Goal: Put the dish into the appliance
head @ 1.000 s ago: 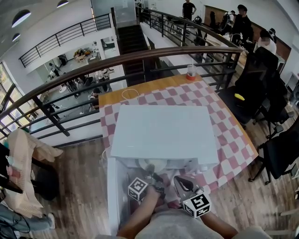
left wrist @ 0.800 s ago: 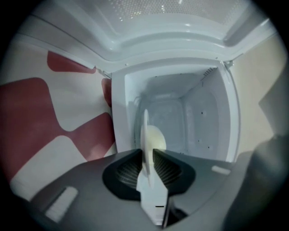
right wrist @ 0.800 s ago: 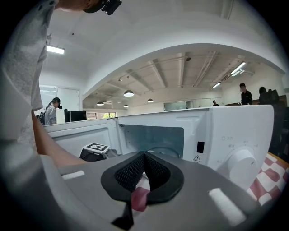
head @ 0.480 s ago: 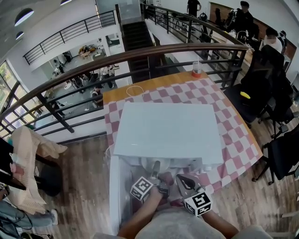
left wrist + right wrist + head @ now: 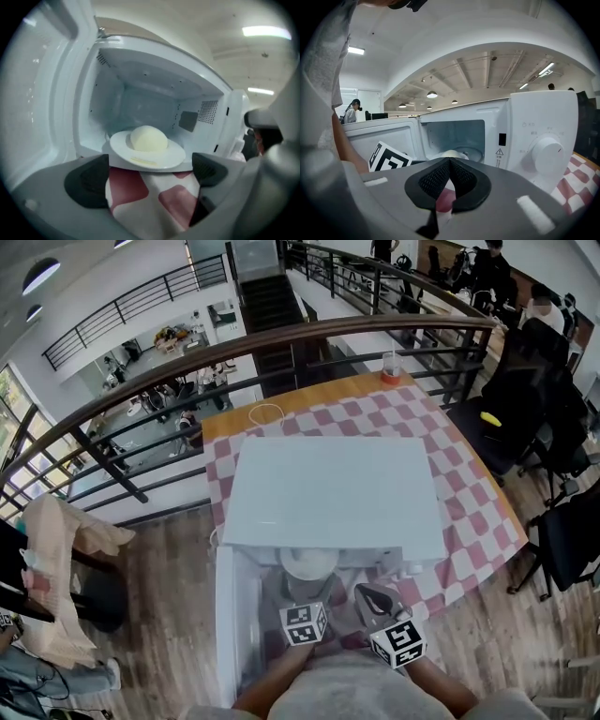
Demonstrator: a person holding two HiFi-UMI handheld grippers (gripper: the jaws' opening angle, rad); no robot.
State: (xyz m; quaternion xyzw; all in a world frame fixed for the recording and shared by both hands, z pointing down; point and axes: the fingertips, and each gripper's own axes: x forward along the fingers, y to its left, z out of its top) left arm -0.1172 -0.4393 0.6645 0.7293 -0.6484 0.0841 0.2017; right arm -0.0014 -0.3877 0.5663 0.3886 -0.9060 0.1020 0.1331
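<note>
Since a second ago the left gripper [image 5: 149, 177] has rolled upright, its marker cube now facing up, and its jaws have just been opening. They stand wide apart with nothing between the pads but the checked tablecloth [image 5: 140, 206] below. That reads as a release, the dish being let go once it had a floor to rest on.

Just ahead of those jaws, apart from both pads, the white plate [image 5: 147, 155] lies flat at the front of the microwave [image 5: 140, 79] cavity. Whether its near rim overhangs the sill I cannot tell. It carries a pale domed bun [image 5: 148, 138], dome up. Being round, the plate has no long axis and simply faces upward.

Left of the gripper, the door [image 5: 37, 93] is swung open. Beside it, the right gripper [image 5: 449, 180] is closed and empty, facing the cavity.
</note>
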